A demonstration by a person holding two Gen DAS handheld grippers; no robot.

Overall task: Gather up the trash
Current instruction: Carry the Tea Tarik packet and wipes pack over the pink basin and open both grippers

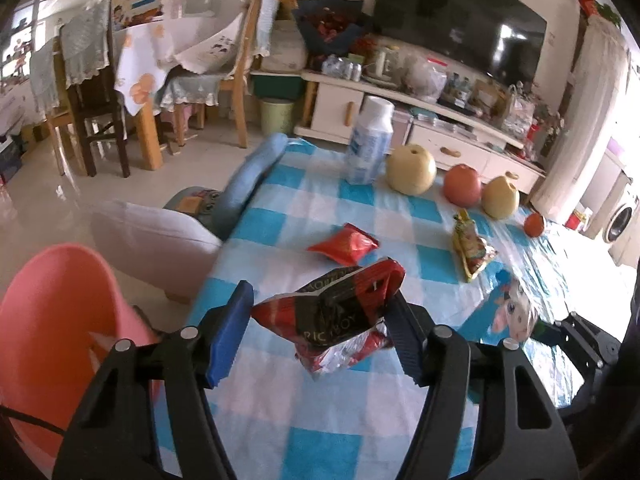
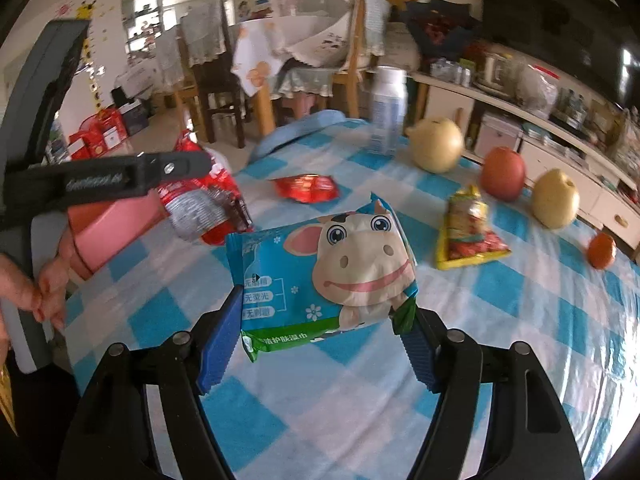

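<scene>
My left gripper (image 1: 320, 332) is shut on a crumpled red and black snack wrapper (image 1: 340, 312) and holds it above the blue checked table (image 1: 320, 420). A pink bin (image 1: 52, 340) stands at the table's left edge. My right gripper (image 2: 320, 340) is shut on a blue wet-wipe pack with a cartoon cow (image 2: 320, 276), lifted over the table (image 2: 500, 340). The right wrist view also shows the left gripper (image 2: 192, 168) with the red wrapper (image 2: 208, 208) near the pink bin (image 2: 108, 232). A small red packet (image 1: 344, 244) (image 2: 306, 188) and a yellow packet (image 1: 472, 248) (image 2: 468, 232) lie on the table.
A white bottle (image 1: 370, 140), two yellow pears (image 1: 410, 170), a red apple (image 1: 462, 184) and a small orange (image 1: 534, 224) stand at the table's far side. A grey cushioned seat (image 1: 160, 240) is to the left. Chairs and a TV cabinet stand beyond.
</scene>
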